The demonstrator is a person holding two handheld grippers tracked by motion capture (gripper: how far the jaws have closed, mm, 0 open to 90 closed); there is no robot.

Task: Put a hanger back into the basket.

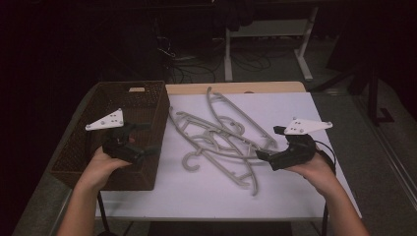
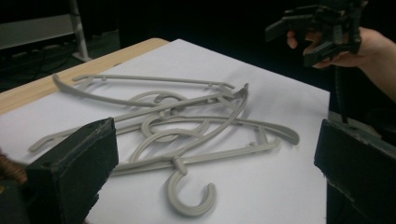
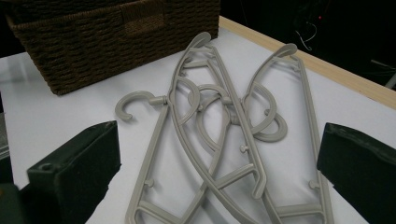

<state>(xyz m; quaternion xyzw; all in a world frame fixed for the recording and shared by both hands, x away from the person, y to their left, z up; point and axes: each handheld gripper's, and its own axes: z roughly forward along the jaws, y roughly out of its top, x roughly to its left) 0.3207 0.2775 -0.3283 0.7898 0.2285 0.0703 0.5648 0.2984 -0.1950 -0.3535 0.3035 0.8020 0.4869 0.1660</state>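
Several grey plastic hangers (image 1: 221,140) lie tangled in a loose pile at the middle of the white sheet (image 1: 295,196) covering the worktop (image 1: 236,87), one hook curling toward the near edge, with a dark woven basket (image 1: 147,105) standing just left of the pile on the worktop's left side. Left gripper (image 1: 142,139) is held over the basket's near right part, pointing at the pile, fingers released and holding nothing. Right gripper (image 1: 270,142) hovers at the pile's right edge, fingers likewise spread apart and empty, a hand (image 1: 314,169) gripping it from the near right.
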